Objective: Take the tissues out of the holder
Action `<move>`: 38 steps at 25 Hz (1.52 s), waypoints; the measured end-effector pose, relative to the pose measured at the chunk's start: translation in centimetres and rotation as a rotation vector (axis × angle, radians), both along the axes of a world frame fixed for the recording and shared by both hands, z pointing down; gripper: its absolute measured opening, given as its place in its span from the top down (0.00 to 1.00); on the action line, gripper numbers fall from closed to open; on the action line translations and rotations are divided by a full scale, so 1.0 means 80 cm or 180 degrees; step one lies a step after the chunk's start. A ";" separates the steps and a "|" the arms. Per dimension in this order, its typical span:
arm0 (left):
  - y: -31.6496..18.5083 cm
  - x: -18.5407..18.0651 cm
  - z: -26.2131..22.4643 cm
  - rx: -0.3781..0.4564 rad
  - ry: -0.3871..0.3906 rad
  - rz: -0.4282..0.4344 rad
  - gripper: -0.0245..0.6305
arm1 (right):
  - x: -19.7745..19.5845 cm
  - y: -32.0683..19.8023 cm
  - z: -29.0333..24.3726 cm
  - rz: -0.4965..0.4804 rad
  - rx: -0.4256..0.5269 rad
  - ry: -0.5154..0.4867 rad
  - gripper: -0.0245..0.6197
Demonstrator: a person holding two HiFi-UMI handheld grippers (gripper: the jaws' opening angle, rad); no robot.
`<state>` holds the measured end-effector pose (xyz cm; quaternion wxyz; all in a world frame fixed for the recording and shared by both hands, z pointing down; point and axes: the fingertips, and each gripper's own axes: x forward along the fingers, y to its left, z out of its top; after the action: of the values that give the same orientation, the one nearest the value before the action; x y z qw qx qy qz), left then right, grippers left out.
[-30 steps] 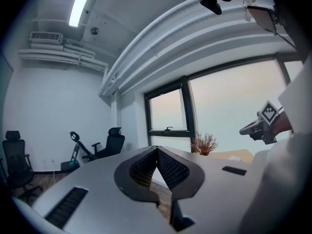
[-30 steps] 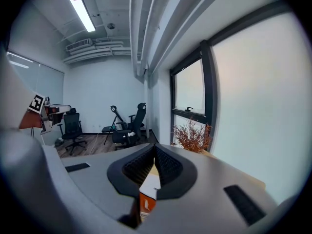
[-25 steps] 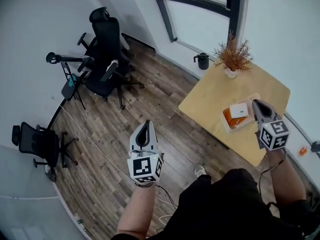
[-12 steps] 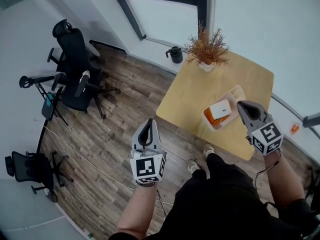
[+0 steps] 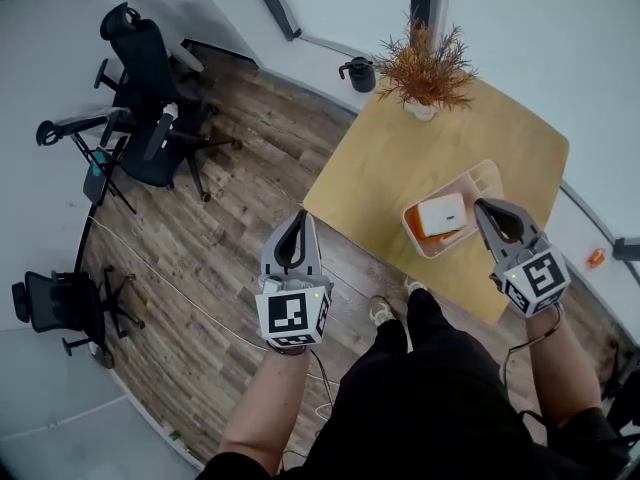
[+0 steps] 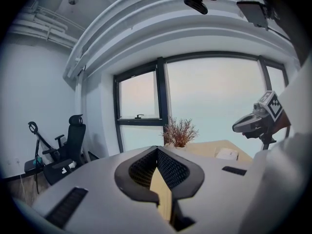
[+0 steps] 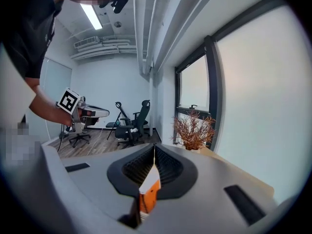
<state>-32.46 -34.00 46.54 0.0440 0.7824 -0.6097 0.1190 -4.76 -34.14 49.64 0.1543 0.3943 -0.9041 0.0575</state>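
Left gripper [image 6: 157,148] was closed, jaw tips together, nothing between them; only a strip of table [image 5: 400,168] showed through the gap behind the tips. In the head view we saw it [image 5: 299,216] held over the wood floor [image 5: 230,218], off the table's near-left edge and well apart from the tray [image 5: 483,180].

Right gripper [image 7: 154,145] was closed too, tips meeting, gripping nothing. The orange holder [image 7: 148,191] showed through the gap below the tips, beyond the jaws and not clamped. In the head view this gripper [image 5: 484,210] sat just beside the tray's near side, tip close to the tissues [image 5: 441,213]; we couldn't tell if it touched.

The tissues, white, lay on top of the orange holder [image 5: 418,224], and the holder sat inside the beige tray at the near side of the light wood table. A dried plant [image 5: 425,63] in a white pot stood at the table's far edge. A dark can [image 5: 360,72] stood on the floor by the window wall, with black office chairs [image 5: 145,58] off to the left.
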 end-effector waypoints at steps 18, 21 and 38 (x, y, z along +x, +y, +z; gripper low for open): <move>-0.009 0.033 0.051 -0.0102 0.0015 -0.0101 0.96 | -0.034 0.010 0.061 -0.1081 -0.0138 0.0178 0.39; -0.010 0.034 0.054 -0.0098 0.0006 -0.0118 0.96 | -0.045 0.014 0.076 -0.1290 -0.0193 0.0331 0.32; -0.030 0.013 0.065 -0.0229 -0.0015 -0.0267 0.96 | -0.077 -0.005 0.130 -0.1731 -0.0387 0.0536 0.31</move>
<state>-31.39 -36.41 51.71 0.0756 0.7538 -0.6374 0.1407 -10.94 -34.52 60.08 0.2619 0.1308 -0.9555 0.0351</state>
